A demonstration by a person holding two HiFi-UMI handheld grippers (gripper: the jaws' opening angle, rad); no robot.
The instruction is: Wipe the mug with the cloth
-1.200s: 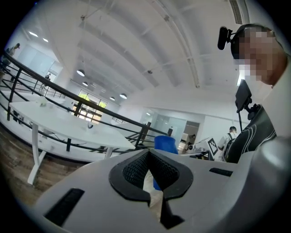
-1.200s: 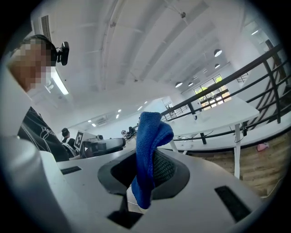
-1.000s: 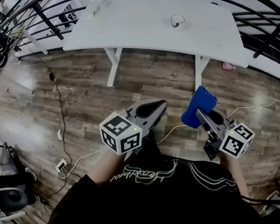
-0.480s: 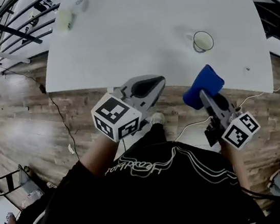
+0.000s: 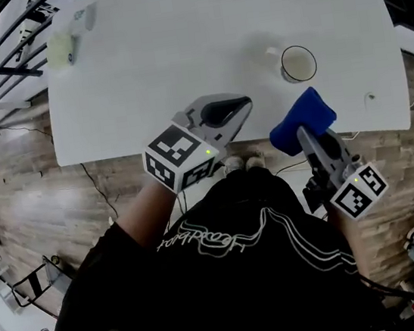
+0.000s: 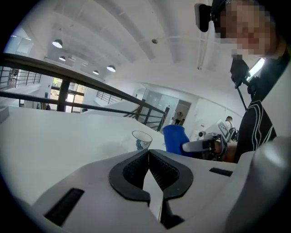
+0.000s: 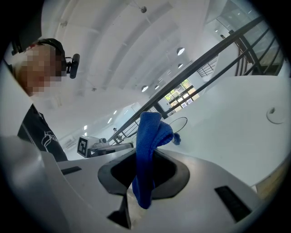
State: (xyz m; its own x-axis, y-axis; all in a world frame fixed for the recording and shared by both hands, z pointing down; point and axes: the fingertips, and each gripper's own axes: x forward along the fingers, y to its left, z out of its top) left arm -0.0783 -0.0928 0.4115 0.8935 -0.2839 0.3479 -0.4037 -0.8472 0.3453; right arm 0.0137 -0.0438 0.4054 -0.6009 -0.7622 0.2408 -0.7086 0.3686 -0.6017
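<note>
A white tabletop (image 5: 176,50) stands before the person, with wooden floor (image 5: 29,201) showing along its near edge. I take the mug (image 5: 297,64) as my mark.

Far to the left of the mug, near the tabletop's far corner, lies a small pale yellowish thing (image 5: 60,47); I cannot tell what it is.

Closer in, left of the mug and nearer the person, hangs the left hand-held gripper (image 5: 243,105), its marker cube (image 5: 179,159) trailing back toward the person's black shirt (image 5: 237,271). Its tips sit over the tabletop's near edge and point roughly toward the mug. Its jaws are pressed together with nothing between them.

The mug itself is pale and stands upright on the tabletop, mouth up, handle on its left side. Nothing touches it.

Just on the person's side of the mug is the blue cloth (image 5: 304,120), bunched into a soft lump. A narrow gap shows between it and the mug. The right hand-held gripper (image 5: 302,137) has it pinched: the jaws are closed on a fold of the cloth, which rises above the tips and also hangs down behind them. This gripper's marker cube (image 5: 358,191) sits lower, by the person's right side.

To the right of the mug, close to the tabletop's near edge, lies a small round thing (image 5: 369,97), too small to identify.
</note>
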